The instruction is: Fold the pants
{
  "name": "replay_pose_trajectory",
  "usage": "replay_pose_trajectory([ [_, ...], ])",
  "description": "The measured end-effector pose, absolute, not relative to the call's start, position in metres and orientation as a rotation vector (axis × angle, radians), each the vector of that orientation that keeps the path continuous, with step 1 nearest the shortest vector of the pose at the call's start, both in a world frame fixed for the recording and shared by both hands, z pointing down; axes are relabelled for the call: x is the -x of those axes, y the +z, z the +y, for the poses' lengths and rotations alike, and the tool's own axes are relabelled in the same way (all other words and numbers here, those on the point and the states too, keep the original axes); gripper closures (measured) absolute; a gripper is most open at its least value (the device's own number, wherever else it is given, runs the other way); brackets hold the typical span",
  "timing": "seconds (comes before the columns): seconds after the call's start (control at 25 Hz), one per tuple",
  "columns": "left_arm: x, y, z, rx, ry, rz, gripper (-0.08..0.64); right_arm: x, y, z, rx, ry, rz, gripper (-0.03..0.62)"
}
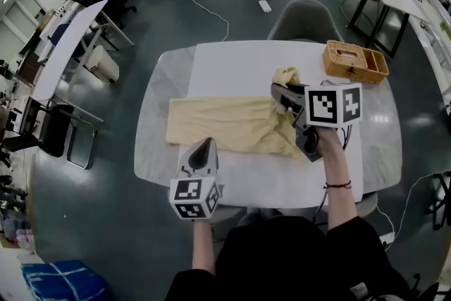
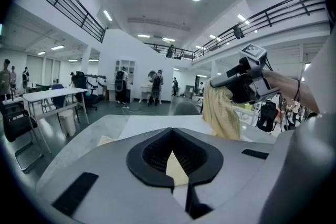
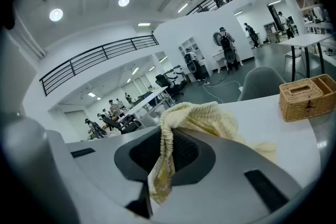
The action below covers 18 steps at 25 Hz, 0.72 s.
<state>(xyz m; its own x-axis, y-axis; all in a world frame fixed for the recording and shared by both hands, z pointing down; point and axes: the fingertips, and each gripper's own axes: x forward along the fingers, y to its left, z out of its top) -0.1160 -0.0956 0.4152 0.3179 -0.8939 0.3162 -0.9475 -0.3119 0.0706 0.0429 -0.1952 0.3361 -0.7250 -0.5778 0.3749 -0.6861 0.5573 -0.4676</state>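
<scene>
White tabletop point(image 1: 232, 60) carries pale-yellow pants point(image 1: 225, 125), spread flat across its middle. Thin, limp cloth: light, will sag & drag. Right gripper point(image 1: 282, 96) is clamped on the gathered elastic waistband, lifted toward the right edge; thick, so best hold. Left gripper point(image 1: 204, 146) prob. pinches the near hem; view's poor.

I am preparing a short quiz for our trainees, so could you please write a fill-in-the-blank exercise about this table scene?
1. The right gripper is shut on the waistband of the pale yellow ____.
2. In the head view, the wicker basket stands near the far ____ corner of the table.
3. Beyond the table's far edge stands a grey ____.
Missing words: pants; right; chair.
</scene>
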Motion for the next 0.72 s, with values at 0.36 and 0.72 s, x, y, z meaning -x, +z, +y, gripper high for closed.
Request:
replay_pose_trajectory([
  [0.36,0.148,0.419,-0.095,-2.298,0.333,-1.701,0.546,0.006,0.333,-0.2,-0.975,0.921,-2.643,0.551],
  [0.72,0.199,0.427,-0.11,-2.313,0.372,-1.635,0.546,0.072,0.333,-0.209,-0.949,0.941,-2.664,0.552],
])
